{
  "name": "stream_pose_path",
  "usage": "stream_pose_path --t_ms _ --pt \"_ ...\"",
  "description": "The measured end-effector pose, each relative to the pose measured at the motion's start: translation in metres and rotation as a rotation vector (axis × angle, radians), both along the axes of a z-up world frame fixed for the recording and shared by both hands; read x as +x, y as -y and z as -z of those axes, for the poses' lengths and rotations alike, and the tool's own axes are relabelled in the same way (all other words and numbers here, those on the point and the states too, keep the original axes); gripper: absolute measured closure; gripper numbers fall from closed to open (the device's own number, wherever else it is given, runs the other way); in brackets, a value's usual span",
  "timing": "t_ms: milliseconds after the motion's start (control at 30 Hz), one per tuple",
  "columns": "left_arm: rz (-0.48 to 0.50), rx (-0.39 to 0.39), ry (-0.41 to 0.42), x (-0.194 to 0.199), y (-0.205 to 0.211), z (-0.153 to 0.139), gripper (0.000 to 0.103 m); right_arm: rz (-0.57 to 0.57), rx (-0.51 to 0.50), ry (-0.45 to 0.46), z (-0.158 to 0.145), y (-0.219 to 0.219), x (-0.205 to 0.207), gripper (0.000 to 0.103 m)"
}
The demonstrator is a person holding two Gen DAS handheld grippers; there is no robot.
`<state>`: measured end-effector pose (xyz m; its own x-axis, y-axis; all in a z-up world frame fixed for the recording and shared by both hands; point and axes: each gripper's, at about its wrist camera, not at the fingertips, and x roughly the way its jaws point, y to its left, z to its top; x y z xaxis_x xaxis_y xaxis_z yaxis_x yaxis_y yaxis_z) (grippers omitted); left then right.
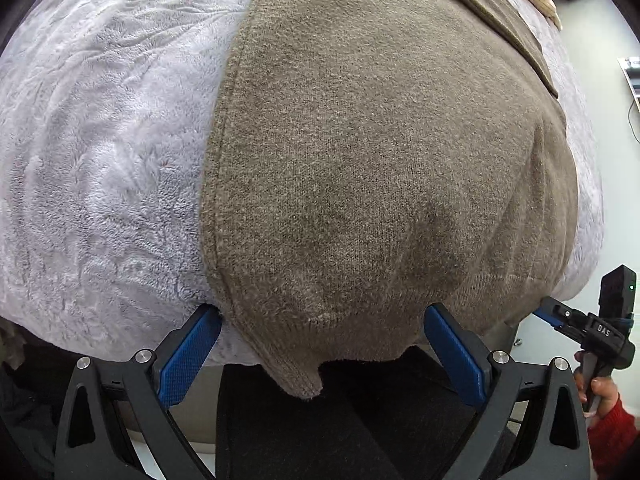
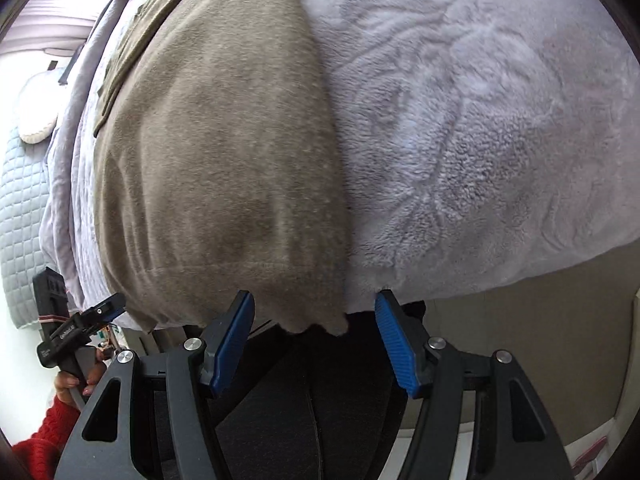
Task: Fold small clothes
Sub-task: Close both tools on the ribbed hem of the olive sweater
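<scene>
A pale grey fleece blanket (image 1: 100, 152) covers the bed and fills most of both views, taking the left half of the left wrist frame and the right half of the right wrist frame. Spread flat on it lies the brown knitted garment (image 1: 372, 152), which runs from the upper centre of each frame down to the near edge of the bed, where its hem hangs slightly over against the dark background below. A second band of the same brown cloth (image 1: 492, 12) crosses the upper right of the left view; whether it is a sleeve or a folded layer is hard to tell. The step in hand looks like the start of a fold, with both tools lined up at the near hem, one at each bottom corner. The next move would call for closing on those corners and carrying them together, evenly, toward the far end so the cloth doubles without skewing. The left hand-held gripper (image 1: 322, 342) stands wide apart at the bottom of its frame, its blue pads (image 1: 188, 360) flanking the hanging left corner, which dangles between them ungripped. The right hand-held gripper (image 2: 314, 340) is likewise spread wide at the bottom centre of its frame, straddling the scalloped right corner (image 2: 320, 324) and clamping nothing yet.
</scene>
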<state>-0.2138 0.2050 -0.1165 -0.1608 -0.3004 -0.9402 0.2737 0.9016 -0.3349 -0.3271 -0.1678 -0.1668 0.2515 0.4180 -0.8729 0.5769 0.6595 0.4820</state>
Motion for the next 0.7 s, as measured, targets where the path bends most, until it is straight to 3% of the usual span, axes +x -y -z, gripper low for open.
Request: stream_pose_path --t_ms 67,133,167,200,233,267,300,500,700 --pt "-0.003 -0.002 0.001 -0.001 0.003 0.001 0.003 0.024 0.028 0.028 0.009 0.001 0.003 0.035" --pt "0.005 0.015 0.005 0.000 -0.001 0.000 0.019 0.051 0.066 0.046 0.014 0.003 0.002 0.035" --pt "0.017 0.035 0.006 -0.002 -0.001 0.001 0.033 0.071 0.104 0.052 0.016 0.004 0.000 0.039" --pt "0.032 0.033 -0.003 0.008 0.002 0.002 0.052 0.090 0.142 0.062 0.016 0.004 -0.003 0.048" --pt "0.045 0.010 -0.022 0.008 0.000 0.003 0.063 0.102 0.175 0.071 0.015 0.003 -0.006 0.082" --pt "0.055 -0.023 -0.046 0.009 -0.003 0.003 0.088 0.112 0.206 0.078 0.014 0.002 -0.009 0.091" --pt "0.056 -0.069 -0.069 0.007 -0.006 0.001 0.093 0.125 0.227 0.099 0.009 0.001 -0.012 0.091" --pt "0.032 -0.261 -0.047 0.011 -0.015 -0.036 0.093 0.195 0.349 0.261 -0.024 -0.001 -0.017 0.092" --pt "-0.004 -0.363 -0.009 0.031 -0.024 -0.072 0.093 0.264 0.446 0.375 -0.049 0.008 -0.004 0.092"
